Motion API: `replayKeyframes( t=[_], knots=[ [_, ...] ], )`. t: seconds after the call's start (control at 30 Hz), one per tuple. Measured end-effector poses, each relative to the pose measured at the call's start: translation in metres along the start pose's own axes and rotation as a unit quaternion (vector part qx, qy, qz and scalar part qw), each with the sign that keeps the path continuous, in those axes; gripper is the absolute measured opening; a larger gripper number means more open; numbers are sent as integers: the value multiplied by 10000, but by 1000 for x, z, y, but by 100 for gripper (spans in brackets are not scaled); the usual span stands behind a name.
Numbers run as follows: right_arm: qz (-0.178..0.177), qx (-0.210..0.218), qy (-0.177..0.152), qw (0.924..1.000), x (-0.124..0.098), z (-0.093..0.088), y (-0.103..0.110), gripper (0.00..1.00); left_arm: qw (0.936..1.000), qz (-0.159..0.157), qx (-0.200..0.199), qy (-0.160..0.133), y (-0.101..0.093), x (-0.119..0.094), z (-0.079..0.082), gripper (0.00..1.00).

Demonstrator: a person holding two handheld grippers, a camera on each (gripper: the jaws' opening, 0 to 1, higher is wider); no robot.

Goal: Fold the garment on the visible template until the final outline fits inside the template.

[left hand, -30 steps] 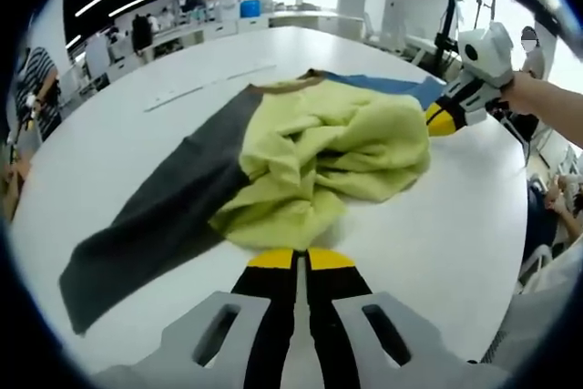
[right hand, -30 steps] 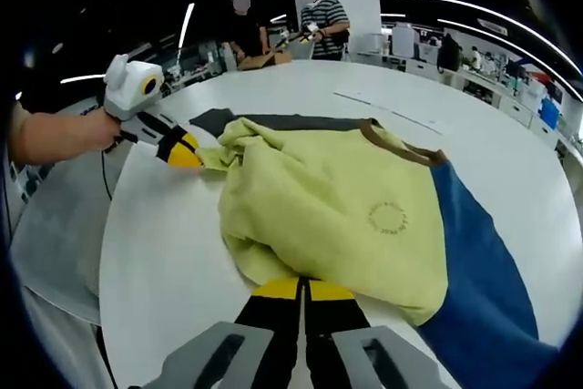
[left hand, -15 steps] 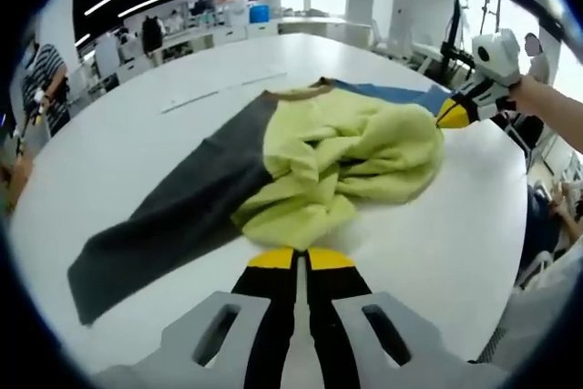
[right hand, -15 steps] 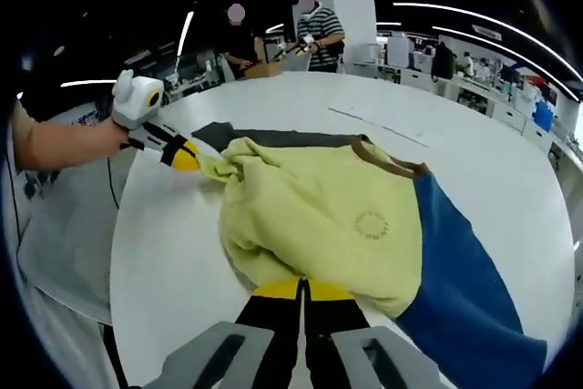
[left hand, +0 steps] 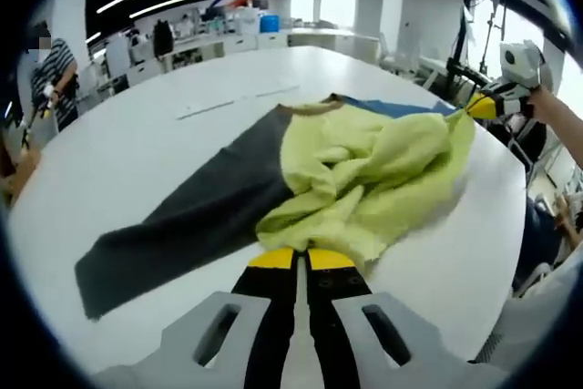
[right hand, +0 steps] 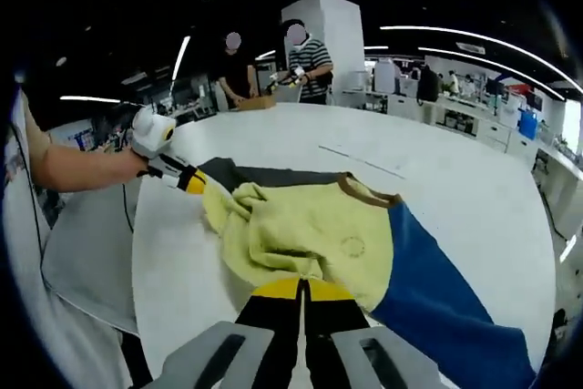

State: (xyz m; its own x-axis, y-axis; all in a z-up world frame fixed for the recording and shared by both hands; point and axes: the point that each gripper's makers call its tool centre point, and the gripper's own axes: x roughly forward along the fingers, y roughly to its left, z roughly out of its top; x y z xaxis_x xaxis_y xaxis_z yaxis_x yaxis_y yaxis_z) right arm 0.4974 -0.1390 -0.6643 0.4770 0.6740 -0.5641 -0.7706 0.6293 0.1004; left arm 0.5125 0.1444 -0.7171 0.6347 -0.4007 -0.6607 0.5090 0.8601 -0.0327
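Observation:
A yellow-green garment (left hand: 364,170) with a brown collar lies bunched on the white round table (left hand: 137,134). Its dark grey sleeve (left hand: 182,225) stretches left and its blue sleeve (left hand: 401,108) lies at the back. My left gripper (left hand: 301,260) is shut on the garment's near hem. At the far right, my right gripper (left hand: 477,107) is shut on another corner of it, pulling the cloth taut. In the right gripper view, my right gripper (right hand: 303,289) pinches the garment (right hand: 291,225) beside the blue sleeve (right hand: 437,289). There the left gripper (right hand: 193,181) holds the far corner by the grey sleeve (right hand: 264,176).
A thin pale strip (left hand: 237,102) lies on the table beyond the garment. The table's edge (right hand: 137,252) curves close to the held left corner. People (right hand: 305,52) stand behind the table, with desks and shelves further back. A hand and forearm (right hand: 82,166) hold the left gripper.
Both grippers have drawn apart and back with the garment held. The yellow cloth has stretched out between them, and the bunched pile has flattened. Both views now show more of the table.

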Motion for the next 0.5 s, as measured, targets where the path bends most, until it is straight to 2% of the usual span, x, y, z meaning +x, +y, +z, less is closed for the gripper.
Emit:
replayKeyframes(
  t=[0.1,0.2,0.4,0.5],
  knots=[
    [49,-94,552,9984,13,-31,3,0,10000,2,-54,60,-1,2,-6,0],
    [132,-146,911,9956,26,-57,7,0,10000,-11,-34,80,-4,2,-7,0],
    [270,-250,1157,9926,41,-79,22,0,9999,-24,-31,92,-5,2,-6,0],
    [235,-319,1239,9915,39,-83,20,0,9999,-23,-44,101,-4,1,-6,0]
  ],
)
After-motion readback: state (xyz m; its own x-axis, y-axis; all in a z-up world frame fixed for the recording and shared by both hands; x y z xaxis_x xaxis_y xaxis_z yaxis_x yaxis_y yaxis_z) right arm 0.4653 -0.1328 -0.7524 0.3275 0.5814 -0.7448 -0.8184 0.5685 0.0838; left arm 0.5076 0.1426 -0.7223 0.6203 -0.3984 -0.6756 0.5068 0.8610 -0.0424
